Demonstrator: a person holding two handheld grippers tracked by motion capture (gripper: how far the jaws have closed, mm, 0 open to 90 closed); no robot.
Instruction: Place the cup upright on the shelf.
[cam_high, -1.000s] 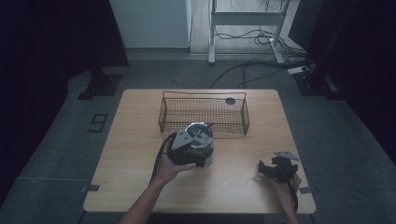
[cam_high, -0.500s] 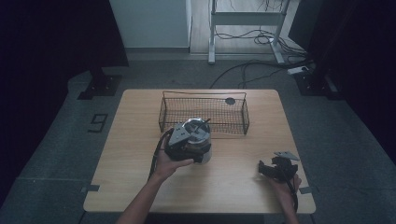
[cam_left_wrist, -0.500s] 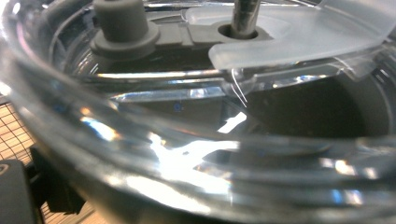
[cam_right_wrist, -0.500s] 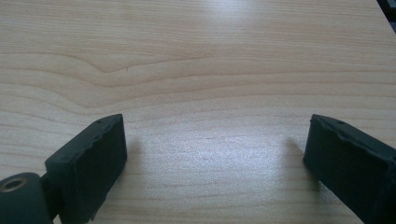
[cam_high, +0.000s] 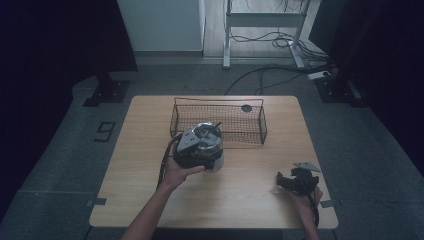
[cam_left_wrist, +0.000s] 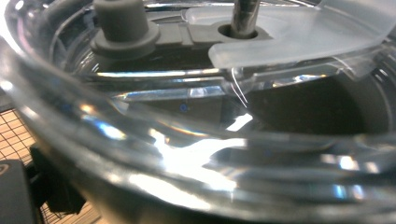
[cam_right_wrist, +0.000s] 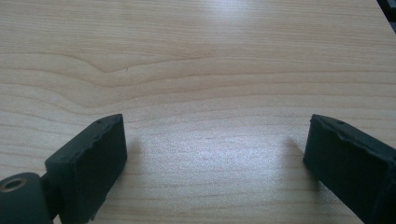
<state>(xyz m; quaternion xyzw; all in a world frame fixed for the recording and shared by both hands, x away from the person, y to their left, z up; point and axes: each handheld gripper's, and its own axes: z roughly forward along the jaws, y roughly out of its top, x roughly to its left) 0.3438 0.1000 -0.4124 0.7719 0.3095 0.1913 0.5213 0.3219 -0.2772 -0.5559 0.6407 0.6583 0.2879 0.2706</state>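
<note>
Standing upright just in front of the black wire basket (cam_high: 218, 119), the clear glass jar with a grey lid (cam_high: 207, 145) sits against the left tongs (cam_high: 192, 150), whose grip I cannot tell; the right tongs (cam_high: 295, 180) rest spread apart, well away on the pale wooden worktop (cam_high: 250, 200).

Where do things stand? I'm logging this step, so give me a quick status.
Left tongs on clear lidded container, jaws hidden. Right tongs open, idle over table. Container beside wire basket, not inside.
</note>
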